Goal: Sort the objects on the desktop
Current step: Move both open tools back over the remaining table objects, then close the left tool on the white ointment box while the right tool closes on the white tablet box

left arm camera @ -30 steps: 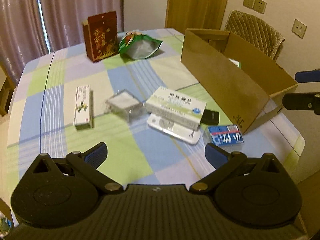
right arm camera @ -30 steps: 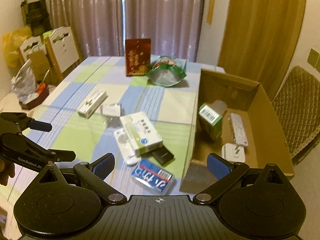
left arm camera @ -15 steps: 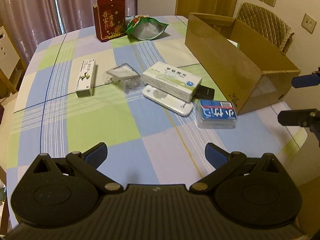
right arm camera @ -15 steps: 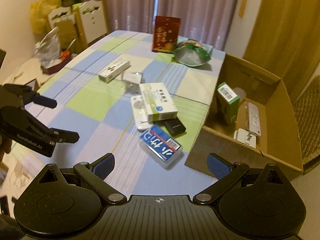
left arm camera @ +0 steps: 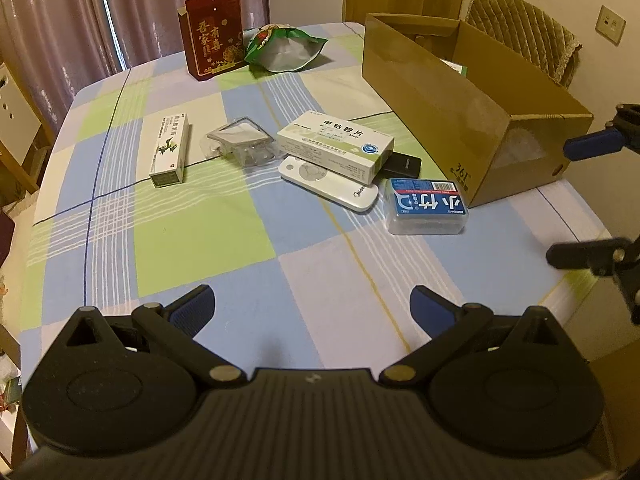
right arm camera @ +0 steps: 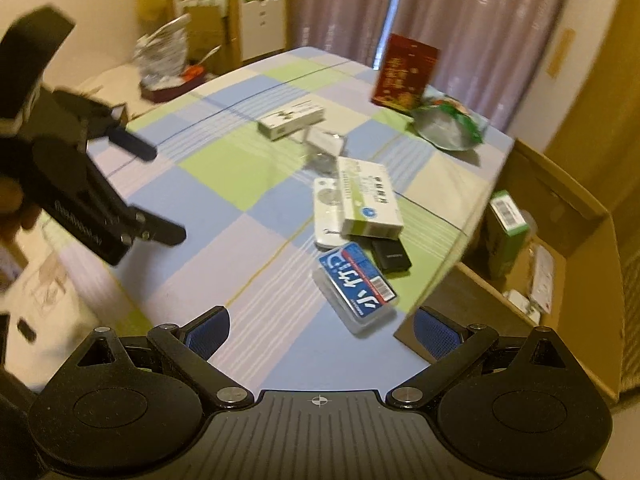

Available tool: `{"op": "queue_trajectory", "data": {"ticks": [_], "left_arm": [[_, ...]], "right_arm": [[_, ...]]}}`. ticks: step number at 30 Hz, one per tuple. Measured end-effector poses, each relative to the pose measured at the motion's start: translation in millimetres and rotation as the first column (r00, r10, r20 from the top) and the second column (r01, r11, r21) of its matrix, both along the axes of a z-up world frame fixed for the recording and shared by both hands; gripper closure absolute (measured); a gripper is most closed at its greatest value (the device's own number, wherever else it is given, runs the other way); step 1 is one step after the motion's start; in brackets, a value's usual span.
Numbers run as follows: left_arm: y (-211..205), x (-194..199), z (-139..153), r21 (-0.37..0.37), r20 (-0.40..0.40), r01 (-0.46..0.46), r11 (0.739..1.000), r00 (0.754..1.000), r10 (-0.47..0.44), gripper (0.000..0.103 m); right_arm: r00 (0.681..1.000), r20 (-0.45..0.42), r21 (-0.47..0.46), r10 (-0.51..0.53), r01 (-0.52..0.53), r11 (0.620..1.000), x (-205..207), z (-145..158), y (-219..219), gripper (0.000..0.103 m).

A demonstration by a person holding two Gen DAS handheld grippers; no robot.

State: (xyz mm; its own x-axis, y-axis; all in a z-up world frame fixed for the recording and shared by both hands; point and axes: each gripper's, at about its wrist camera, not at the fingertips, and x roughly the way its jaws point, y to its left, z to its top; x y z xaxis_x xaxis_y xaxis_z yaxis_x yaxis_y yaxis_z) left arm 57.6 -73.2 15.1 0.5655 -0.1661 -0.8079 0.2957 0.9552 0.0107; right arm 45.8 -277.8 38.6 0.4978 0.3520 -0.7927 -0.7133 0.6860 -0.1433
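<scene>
On the checked tablecloth lie a blue-labelled clear case [left arm camera: 427, 205] [right arm camera: 357, 282], a white remote [left arm camera: 328, 184], a white-green medicine box [left arm camera: 335, 145] [right arm camera: 368, 198], a black card holder [left arm camera: 403, 164], a clear plastic box [left arm camera: 240, 145] and a slim white box [left arm camera: 170, 149]. An open cardboard box [left arm camera: 472, 92] [right arm camera: 568, 240] stands at the right and holds several items. My left gripper [left arm camera: 312, 304] is open and empty over the near table edge. My right gripper [right arm camera: 322, 330] is open and empty, close to the blue case.
A red gift box [left arm camera: 212, 32] and a green foil bag [left arm camera: 282, 46] stand at the far edge. A padded chair [left arm camera: 524, 28] is behind the cardboard box. White chairs and bags [right arm camera: 224, 16] stand beyond the table's left side.
Both grippers have pulled back toward the near table edge and stay open. The right one has swung left, blurring its view.
</scene>
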Motion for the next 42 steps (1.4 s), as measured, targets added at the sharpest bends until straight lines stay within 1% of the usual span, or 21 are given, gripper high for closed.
{"op": "queue_trajectory", "data": {"ticks": [4,9,15,20,23,27,31,38,42], "left_arm": [[1,-5,3,0.016,0.015,-0.001,1.0,1.0,0.001,0.001],[8,-15,9,0.023,0.032,-0.031,0.999,0.999,0.031,0.001],[19,-26,10,0.034,0.043,-0.061,0.998,0.997,0.059,0.001],[32,-24,9,0.052,0.055,-0.069,0.996,0.996,0.067,0.001],[45,-10,6,0.05,0.059,-0.075,0.996,0.996,0.072,0.001],[63,20,1,0.051,0.076,-0.073,0.996,0.995,0.069,0.001],[82,59,-6,0.045,0.085,-0.066,0.997,0.994,0.062,0.001],[109,129,-23,0.033,0.082,-0.028,0.999,0.996,0.025,0.001],[119,164,-36,0.018,0.075,-0.006,1.0,0.997,0.005,0.004]], "right_arm": [[0.999,0.012,-0.021,0.044,-0.044,0.999,2,-6,3,0.002],[0.995,0.026,-0.038,0.092,-0.091,0.995,3,-9,8,0.003],[0.992,0.031,-0.039,0.126,-0.124,0.991,3,-10,18,0.003],[0.99,0.028,-0.051,0.141,-0.14,0.989,5,-13,32,0.003],[0.99,0.031,-0.064,0.136,-0.133,0.989,13,-17,43,0.003],[0.996,0.018,-0.07,0.089,-0.088,0.994,32,-23,60,0.003],[0.999,0.006,-0.08,0.047,-0.047,0.996,58,-28,81,0.003],[0.998,-0.03,-0.091,-0.064,0.061,0.994,107,-43,113,0.003],[0.991,-0.045,-0.103,-0.125,0.12,0.987,130,-49,123,0.003]]}}
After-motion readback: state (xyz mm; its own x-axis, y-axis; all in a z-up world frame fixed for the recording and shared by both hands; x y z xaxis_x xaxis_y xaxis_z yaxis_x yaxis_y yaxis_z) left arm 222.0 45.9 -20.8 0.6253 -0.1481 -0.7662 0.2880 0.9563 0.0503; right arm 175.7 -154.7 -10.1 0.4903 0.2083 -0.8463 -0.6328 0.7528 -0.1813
